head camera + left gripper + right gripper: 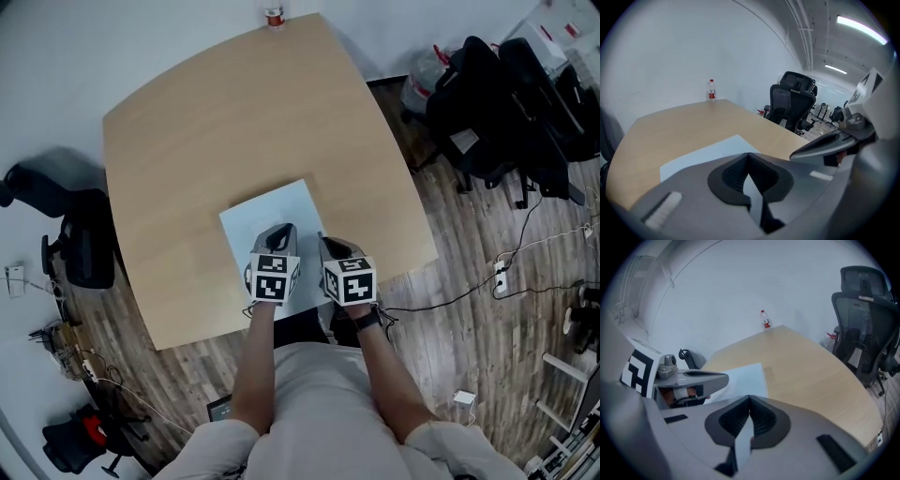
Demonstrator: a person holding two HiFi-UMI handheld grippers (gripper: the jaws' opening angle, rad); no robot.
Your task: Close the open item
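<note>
A pale blue flat sheet (272, 211) lies on the wooden table (234, 112) near its front edge; I see nothing standing open on it. My left gripper (282, 229) and right gripper (328, 242) hover side by side over the sheet's near part. Both are shut with nothing between the jaws. In the left gripper view the gripper (749, 154) has its jaws meeting at the tip above the sheet (708, 152). In the right gripper view the gripper (750, 397) looks the same, with the sheet (745, 373) ahead and to the left.
A small bottle (274, 16) with a red label stands at the table's far edge. Black office chairs (506, 103) are grouped at the right, and another chair (80, 248) stands to the left. Cables and a power strip (500, 277) lie on the floor at the right.
</note>
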